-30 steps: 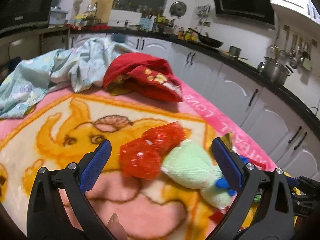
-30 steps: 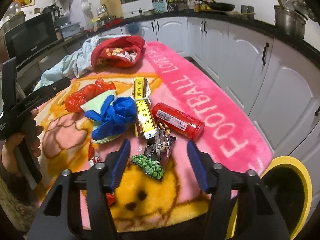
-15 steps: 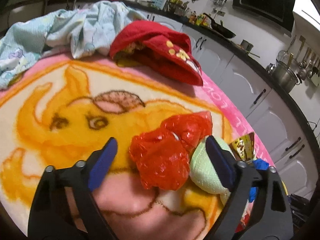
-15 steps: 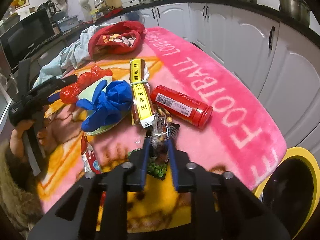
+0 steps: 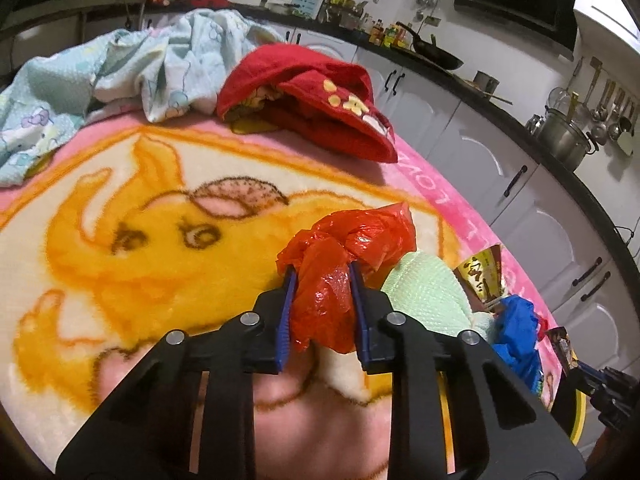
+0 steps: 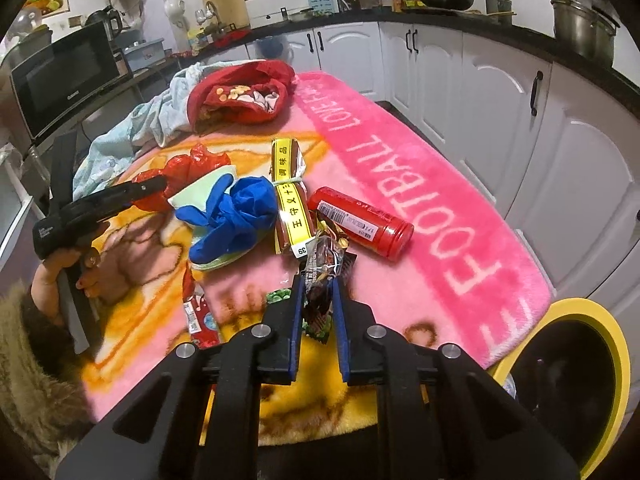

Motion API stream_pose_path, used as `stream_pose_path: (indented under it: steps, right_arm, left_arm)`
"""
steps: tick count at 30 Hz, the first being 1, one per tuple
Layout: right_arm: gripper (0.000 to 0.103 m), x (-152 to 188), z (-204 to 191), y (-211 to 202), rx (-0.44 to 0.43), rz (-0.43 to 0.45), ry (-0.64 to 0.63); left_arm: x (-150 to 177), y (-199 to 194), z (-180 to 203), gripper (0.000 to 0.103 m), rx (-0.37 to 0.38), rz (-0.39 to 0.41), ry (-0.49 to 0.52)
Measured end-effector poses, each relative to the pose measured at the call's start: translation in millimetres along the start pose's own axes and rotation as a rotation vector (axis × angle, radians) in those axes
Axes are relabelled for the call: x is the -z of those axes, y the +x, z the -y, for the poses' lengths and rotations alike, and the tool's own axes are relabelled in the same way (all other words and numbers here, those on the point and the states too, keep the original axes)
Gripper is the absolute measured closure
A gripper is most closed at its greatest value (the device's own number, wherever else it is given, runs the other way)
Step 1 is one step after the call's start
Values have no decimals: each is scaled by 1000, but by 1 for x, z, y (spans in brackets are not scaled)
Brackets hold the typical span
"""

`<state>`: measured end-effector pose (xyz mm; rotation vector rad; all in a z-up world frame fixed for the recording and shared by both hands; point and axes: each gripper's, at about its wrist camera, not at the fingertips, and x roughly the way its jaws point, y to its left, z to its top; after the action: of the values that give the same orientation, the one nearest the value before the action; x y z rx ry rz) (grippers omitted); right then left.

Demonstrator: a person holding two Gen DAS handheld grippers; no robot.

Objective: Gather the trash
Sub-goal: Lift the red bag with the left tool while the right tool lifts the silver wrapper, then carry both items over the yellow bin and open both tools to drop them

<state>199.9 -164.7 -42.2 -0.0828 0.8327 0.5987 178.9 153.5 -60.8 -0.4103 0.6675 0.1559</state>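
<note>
While both tongs are clenched on trash, much of each piece is hidden between the blue pads.
Left tongs [image 5: 322, 280]: clamped on the red plastic bag [image 5: 340, 264]; its lower part is covered by the pads, its crumpled top bulges out ahead of the tips.
Right tongs [image 6: 316, 292]: clamped on a dark snack wrapper [image 6: 320, 276]; its print is too crumpled to read.
Just right of the left tongs: a pale green cup [image 5: 424, 296], partly behind the bag, with a blue glove [image 5: 516, 340] and a gold packet [image 5: 482, 278] beyond it, both cut off near the frame edge.
Ahead of the right tongs: the yellow-labelled packet [image 6: 290, 196], a red can [image 6: 360, 222] lying on its side, and the glove resting in the cup.
Left of the right tongs: a small red sachet [image 6: 200, 316] and a green pea packet [image 6: 280, 295], mostly hidden by the finger.
Only in the right view: the yellow-rimmed bin [image 6: 592, 320] off the surface's near corner, its inside too dark to make out; also the left tongs from the side, gripped by a hand [image 6: 60, 280].
Only in the left view: the bag's grip seen close.
Far end of the blanket [image 5: 120, 240]: a red garment [image 5: 304, 96] and a light blue cloth [image 5: 100, 68].
</note>
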Motion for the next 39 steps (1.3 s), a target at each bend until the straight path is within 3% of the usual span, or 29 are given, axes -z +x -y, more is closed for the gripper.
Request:
stream_pose_path:
  steps: [9,15,39]
  right_arm:
    - [89,0,-6,-22,-12,47,-17]
    - [89,-2,-10,-39,-20,87,-23]
    - [89,15,37,-113,53,223,70]
  left_arm:
    - [-7,-41,10,87,-10,107,26]
    - [-13,-66,31,87,29,157,69]
    - [22,-77,160,87,228,141,304]
